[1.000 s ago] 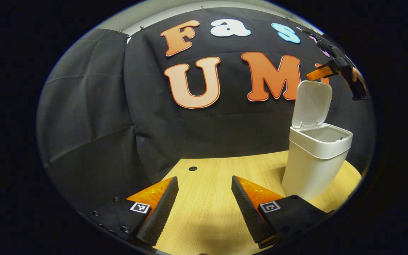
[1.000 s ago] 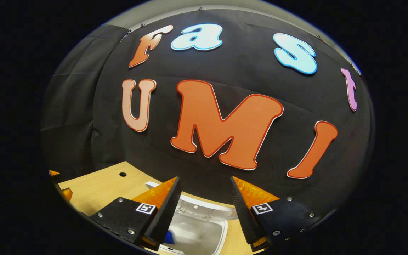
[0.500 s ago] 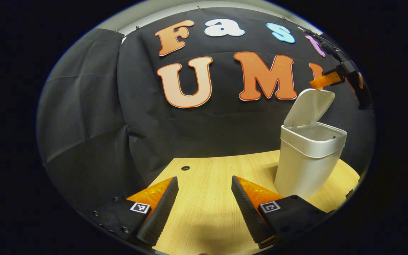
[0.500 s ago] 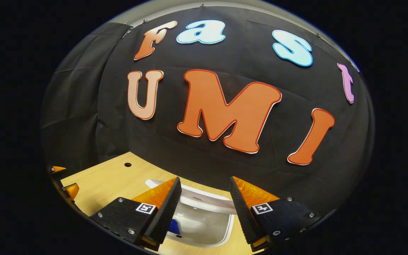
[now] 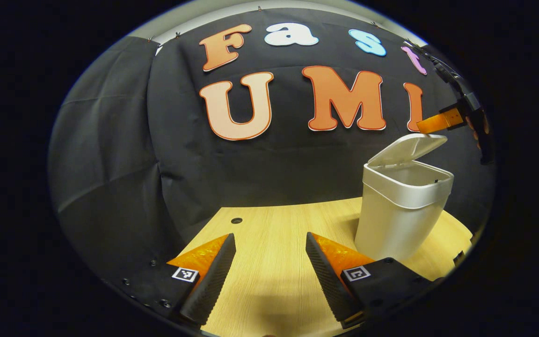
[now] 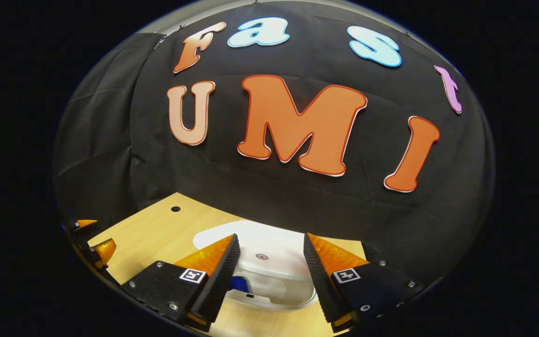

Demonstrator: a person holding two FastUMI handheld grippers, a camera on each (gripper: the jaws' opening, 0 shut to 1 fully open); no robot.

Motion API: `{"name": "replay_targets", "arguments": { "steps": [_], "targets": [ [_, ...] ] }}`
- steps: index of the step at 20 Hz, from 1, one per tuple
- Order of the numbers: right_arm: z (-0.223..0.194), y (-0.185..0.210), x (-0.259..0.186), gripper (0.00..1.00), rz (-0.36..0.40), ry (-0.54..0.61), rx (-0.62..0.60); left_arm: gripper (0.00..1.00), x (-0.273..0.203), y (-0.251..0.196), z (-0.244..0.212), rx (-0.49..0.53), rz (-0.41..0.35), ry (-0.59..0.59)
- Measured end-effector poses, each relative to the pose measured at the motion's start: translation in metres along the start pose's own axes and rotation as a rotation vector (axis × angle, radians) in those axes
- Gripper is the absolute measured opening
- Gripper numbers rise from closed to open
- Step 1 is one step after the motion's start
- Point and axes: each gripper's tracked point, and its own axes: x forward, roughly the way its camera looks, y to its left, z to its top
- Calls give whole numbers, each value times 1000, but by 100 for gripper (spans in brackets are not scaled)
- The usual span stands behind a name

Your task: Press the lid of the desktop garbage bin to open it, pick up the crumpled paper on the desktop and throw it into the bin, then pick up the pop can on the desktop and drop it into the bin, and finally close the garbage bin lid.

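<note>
The white desktop bin (image 5: pixel 400 215) stands on the wooden table (image 5: pixel 274 281) at the right of the left gripper view. Its lid (image 5: pixel 407 147) is tilted about halfway down over the opening. My right gripper (image 5: pixel 431 124) sits right at the lid's raised edge, held by a hand. In the right gripper view, this gripper (image 6: pixel 271 236) is open just above the lid (image 6: pixel 269 245), and a blue thing (image 6: pixel 237 283) shows inside the bin below. My left gripper (image 5: pixel 269 235) hovers open over the table, left of the bin, with nothing between its fingers.
The table has a small round hole (image 5: pixel 236 220) near its far edge. Black cloth wall (image 5: pixel 110 140) closes the booth behind and to the left. The left gripper (image 6: pixel 94 243) also appears at the far left of the right gripper view, low over the table.
The bin lid has swung down from nearly upright to about half shut, with my right gripper lowering along with it. My left gripper has drifted slightly; both stay open.
</note>
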Motion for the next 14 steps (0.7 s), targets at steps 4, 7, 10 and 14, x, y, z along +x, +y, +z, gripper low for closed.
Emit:
{"name": "replay_targets", "arguments": {
  "steps": [4, 7, 10, 14],
  "targets": [
    [-24, 8, -1, 80, 9, 47, 13, 96, 3, -5, -1, 5, -14, 7],
    [-38, 11, 4, 78, 6, 82, 27, 96, 5, -5, -1, 5, -17, 10],
    [-54, 17, 0, 77, 16, 112, 46, 96, 7, -8, -4, 5, -23, 17],
    [-69, 23, 3, 77, 26, 150, 80, 96, 9, -5, -8, 15, -14, 32]
  ]
}}
